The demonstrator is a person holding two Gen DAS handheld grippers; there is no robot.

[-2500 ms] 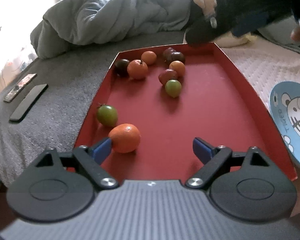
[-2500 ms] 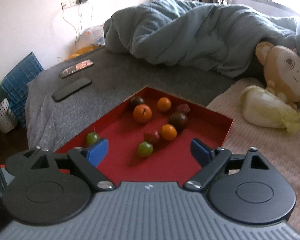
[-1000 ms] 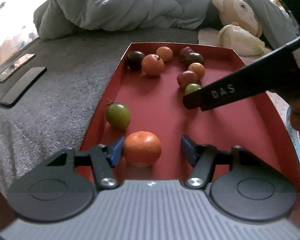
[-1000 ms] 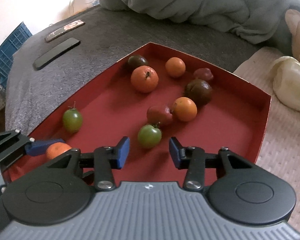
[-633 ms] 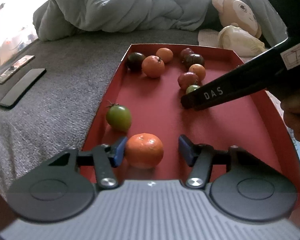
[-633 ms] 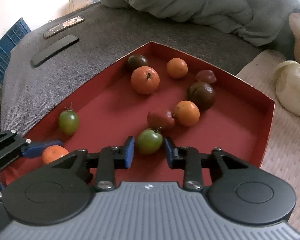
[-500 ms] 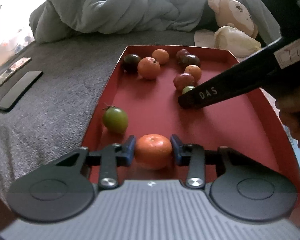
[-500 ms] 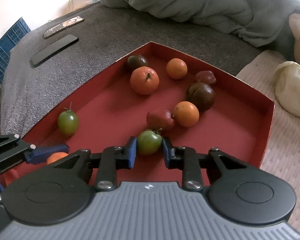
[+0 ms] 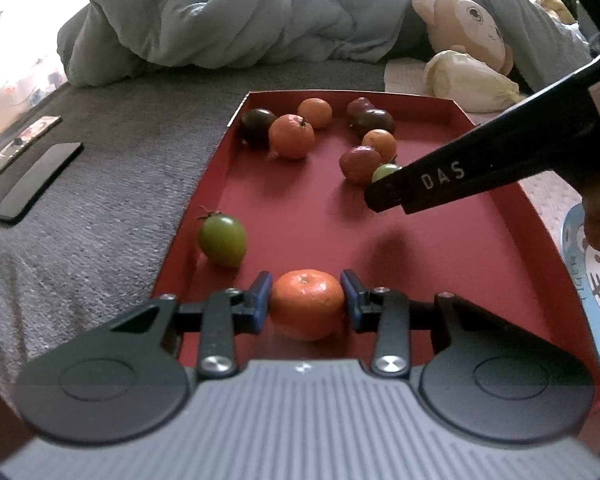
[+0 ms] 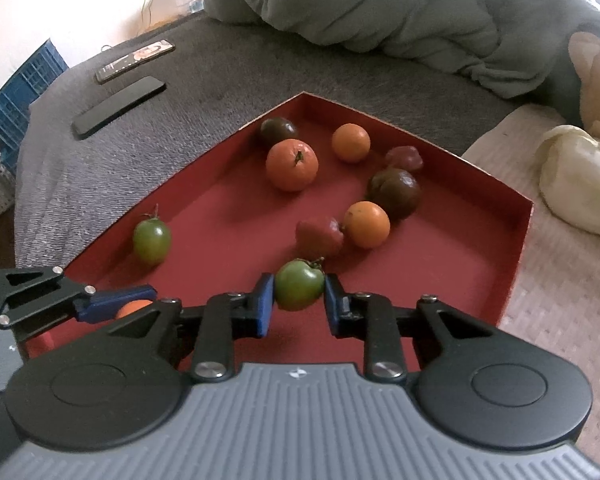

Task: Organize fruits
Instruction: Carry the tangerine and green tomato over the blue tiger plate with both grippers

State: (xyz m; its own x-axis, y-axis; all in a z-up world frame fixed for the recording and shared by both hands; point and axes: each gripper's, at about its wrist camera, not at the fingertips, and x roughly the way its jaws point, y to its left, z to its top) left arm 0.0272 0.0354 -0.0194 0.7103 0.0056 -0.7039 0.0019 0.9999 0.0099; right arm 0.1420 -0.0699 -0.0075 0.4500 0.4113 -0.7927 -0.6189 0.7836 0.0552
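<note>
A red tray (image 9: 440,260) on the bed holds several fruits. My left gripper (image 9: 306,300) is shut on an orange mandarin (image 9: 306,308) at the tray's near end. My right gripper (image 10: 299,294) is shut on a green tomato (image 10: 299,285) near the tray's middle; it also shows in the left wrist view (image 9: 385,171), mostly hidden by the right gripper's black finger. Another green tomato (image 9: 222,240) lies by the left wall. Oranges (image 10: 292,165), red and dark tomatoes (image 10: 396,192) lie at the far end.
A blue cartoon plate (image 9: 592,288) lies right of the tray. Two phones (image 9: 36,182) lie on the grey blanket at left. A bunched duvet (image 9: 240,16), a plush monkey (image 9: 464,28) and a cabbage (image 9: 468,80) lie beyond the tray.
Both grippers closed: the left around the mandarin, the right around the green tomato after moving in over the tray. Both fruits are now held.
</note>
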